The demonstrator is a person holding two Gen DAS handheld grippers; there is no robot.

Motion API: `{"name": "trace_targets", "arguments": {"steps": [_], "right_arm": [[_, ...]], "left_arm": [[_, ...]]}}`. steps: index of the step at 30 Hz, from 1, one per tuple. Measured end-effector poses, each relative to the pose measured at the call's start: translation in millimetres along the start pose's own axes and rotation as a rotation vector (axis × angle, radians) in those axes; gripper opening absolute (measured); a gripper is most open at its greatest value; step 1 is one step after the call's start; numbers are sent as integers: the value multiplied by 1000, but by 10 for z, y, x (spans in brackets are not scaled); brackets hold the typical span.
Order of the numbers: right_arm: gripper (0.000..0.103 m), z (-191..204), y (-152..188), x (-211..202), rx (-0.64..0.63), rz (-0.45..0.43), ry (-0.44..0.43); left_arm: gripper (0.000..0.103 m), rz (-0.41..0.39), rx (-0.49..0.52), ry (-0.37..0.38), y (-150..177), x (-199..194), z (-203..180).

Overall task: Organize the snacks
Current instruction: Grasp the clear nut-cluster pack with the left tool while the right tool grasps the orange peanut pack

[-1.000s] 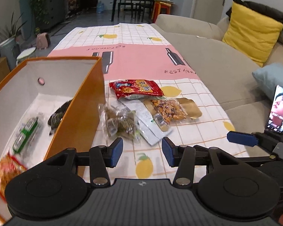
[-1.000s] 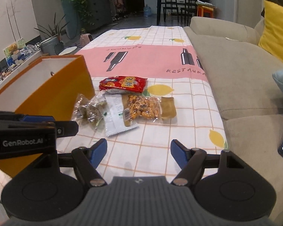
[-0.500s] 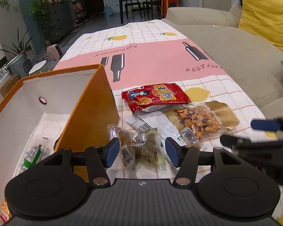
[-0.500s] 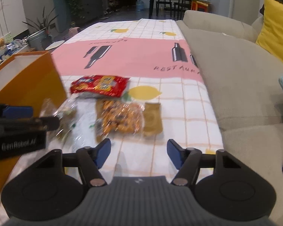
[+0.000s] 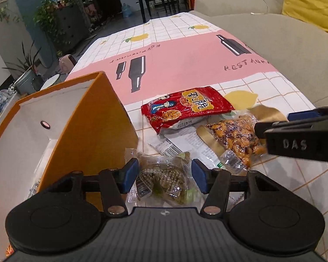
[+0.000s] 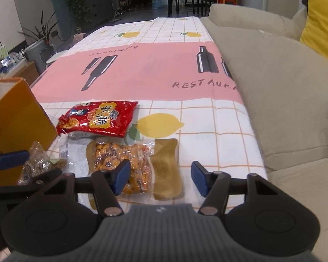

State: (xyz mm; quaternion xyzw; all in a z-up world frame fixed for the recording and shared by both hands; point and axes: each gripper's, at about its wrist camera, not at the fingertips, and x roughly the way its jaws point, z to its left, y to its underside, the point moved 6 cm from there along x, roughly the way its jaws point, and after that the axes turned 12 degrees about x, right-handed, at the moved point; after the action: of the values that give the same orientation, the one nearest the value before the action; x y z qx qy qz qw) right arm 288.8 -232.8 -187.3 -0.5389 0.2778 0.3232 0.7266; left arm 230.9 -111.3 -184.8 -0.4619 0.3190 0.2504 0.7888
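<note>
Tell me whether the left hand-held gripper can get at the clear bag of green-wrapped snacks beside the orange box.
Probably yes. The left hand-held gripper already straddles the clear bag, jaws closing with nothing over it; the orange box stands close beside its left finger.

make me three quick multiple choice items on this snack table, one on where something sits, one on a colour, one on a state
1. Where is the orange box?
A. left of the snack packets
B. on the sofa
C. at the table's far end

2. What colour is the packet with yellow characters?
A. blue
B. red
C. green

3. What lies between the left hand-held gripper fingers?
A. nothing
B. a phone
C. a clear bag of wrapped snacks

Answers: 1 A, its orange wall stands left of the packets. 2 B, its wrapper is red. 3 C, the clear bag lies in the gap as the jaws close.
</note>
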Motion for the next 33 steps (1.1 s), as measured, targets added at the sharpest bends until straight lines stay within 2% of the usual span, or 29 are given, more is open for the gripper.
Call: {"name": "trace_targets", "arguments": {"steps": [1,2,3,4,9,14,22,30,33], "right_arm": [[46,-2,7,-2,11,6,-17],[38,0,14,-15,16,5,-22],[19,2,24,-28,7,1,-13],[10,6,41,-30,-4,7,-3],[1,0,166,-94,4,5,-6],[0,71,274,-262,-4,1,-17],[0,89,547,-533,91,80,-34],[0,152,1023,-964,77,159,-24],[0,171,1196,-1087,64,190,-16]], "left_arm": [[57,-4,-2,5,5,-5,0],[56,-5,-9,8,13,-12,9],[54,-7,-16,11,11,-15,21],[52,-9,-25,16,16,-21,38],[48,-19,-50,46,62,-76,85],[48,-35,-67,100,164,-199,63],[48,-27,-87,180,377,-406,79],[48,6,-106,317,610,-668,22],[48,12,-79,337,684,-766,-41]]}}
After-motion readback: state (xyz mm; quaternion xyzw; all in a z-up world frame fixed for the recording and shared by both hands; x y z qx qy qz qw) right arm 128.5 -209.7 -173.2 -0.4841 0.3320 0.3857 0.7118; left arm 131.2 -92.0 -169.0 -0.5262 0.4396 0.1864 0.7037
